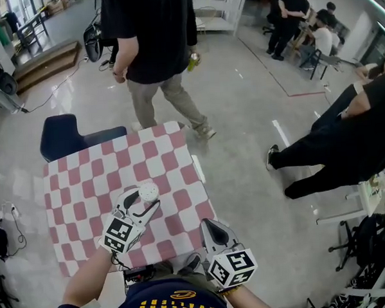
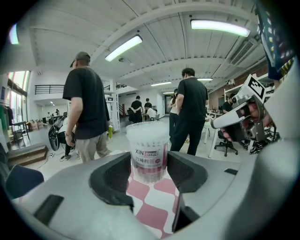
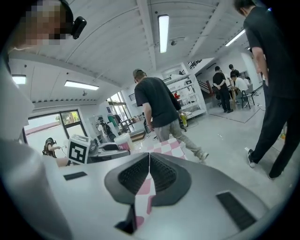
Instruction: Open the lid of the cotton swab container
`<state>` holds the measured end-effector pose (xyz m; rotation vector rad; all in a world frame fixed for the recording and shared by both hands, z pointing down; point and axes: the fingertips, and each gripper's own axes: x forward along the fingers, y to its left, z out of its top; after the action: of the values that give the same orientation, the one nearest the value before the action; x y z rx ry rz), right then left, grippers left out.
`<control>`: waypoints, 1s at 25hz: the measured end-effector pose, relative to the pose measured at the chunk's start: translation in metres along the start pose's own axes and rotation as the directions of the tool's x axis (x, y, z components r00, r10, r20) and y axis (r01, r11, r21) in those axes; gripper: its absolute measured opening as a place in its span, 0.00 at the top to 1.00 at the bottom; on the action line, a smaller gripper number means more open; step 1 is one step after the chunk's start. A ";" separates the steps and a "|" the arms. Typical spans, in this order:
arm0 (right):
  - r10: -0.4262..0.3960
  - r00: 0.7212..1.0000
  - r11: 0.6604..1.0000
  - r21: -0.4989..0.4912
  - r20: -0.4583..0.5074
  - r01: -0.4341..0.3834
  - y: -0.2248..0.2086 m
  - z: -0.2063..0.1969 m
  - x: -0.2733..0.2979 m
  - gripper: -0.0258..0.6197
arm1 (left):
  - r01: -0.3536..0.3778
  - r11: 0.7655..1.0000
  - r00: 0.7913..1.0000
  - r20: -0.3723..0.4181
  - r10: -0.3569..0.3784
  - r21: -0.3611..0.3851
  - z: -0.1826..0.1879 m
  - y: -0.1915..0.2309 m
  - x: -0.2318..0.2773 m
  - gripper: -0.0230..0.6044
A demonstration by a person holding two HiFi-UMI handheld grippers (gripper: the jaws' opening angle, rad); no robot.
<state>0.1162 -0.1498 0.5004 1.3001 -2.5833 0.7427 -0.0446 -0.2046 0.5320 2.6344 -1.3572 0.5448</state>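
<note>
- Gripping tub (image 2: 148, 140) with left gripper (image 2: 149, 165): jaws are standing roughly mid-open, and the pads appear to be pressing its lower wall at the tips.
- Right gripper (image 3: 149, 161) is sitting fully closed, holding nothing; the tub is standing ahead-left of its jaws.
- Tub is looking light, thin clear plastic, slick, and likely flexing under a hard squeeze.
- Suggesting: left is steadying the body low, right is taking the lid (image 1: 148, 191) rim above the left jaws.

The container (image 1: 148, 191) is set on the table (image 1: 84, 181), between the jaws of the left gripper (image 1: 142, 201), with the right gripper (image 1: 210, 224) held right of it.
</note>
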 end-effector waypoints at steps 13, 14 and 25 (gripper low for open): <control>0.068 0.998 0.996 -0.061 -0.005 -0.068 0.020 0.008 0.002 0.94 | -0.075 0.997 0.995 0.063 0.076 -0.025 0.019 0.022 -0.049 0.57; 0.078 0.997 0.995 -0.069 -0.006 -0.078 0.021 0.010 0.004 0.94 | -0.074 0.997 0.995 0.065 0.076 -0.031 0.020 0.023 -0.050 0.57; 0.223 0.973 0.966 -0.145 0.057 -0.213 0.046 0.085 0.012 0.94 | -0.025 0.999 0.995 0.092 0.027 -0.021 0.087 0.022 -0.079 0.57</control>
<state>0.0796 -0.1777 0.4143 1.0332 -2.8112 0.5453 -0.0817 -0.1812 0.4208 2.6602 -1.4173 0.4148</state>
